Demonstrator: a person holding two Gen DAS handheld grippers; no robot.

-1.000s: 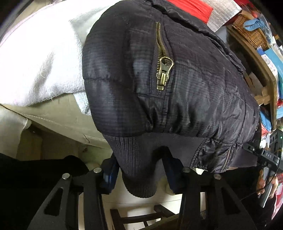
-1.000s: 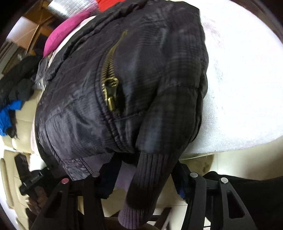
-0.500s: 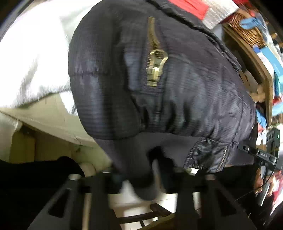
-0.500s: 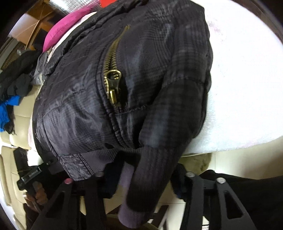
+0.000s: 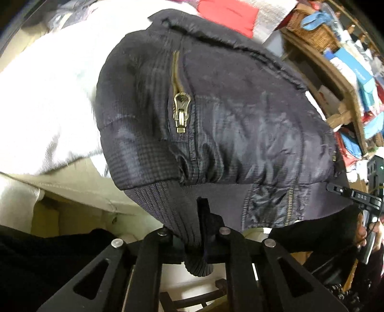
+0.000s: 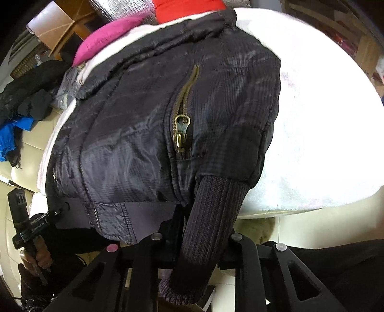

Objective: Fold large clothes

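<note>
A dark padded jacket (image 5: pixel 228 115) with brass pocket zips lies on a white blanket (image 5: pixel 48 91), its ribbed hem hanging over the near edge. It also fills the right wrist view (image 6: pixel 144 134). My left gripper (image 5: pixel 192 223) is shut on the jacket's ribbed hem (image 5: pixel 172 208) at the left corner. My right gripper (image 6: pixel 201 230) is shut on a ribbed sleeve cuff (image 6: pixel 206 216) and the hem at the right corner. The fingertips are mostly hidden by fabric.
Red (image 5: pixel 228 16) and pink (image 6: pixel 105 38) clothes lie beyond the jacket. A wooden shelf with baskets and boxes (image 5: pixel 336 72) stands right of it. Dark and blue clothes (image 6: pixel 21 110) lie on a cream sofa at the left. The white blanket (image 6: pixel 324 120) spreads right.
Both grippers have closed from open onto the ribbed hem and cuff. The views have tilted, showing more of the jacket's far collar.
</note>
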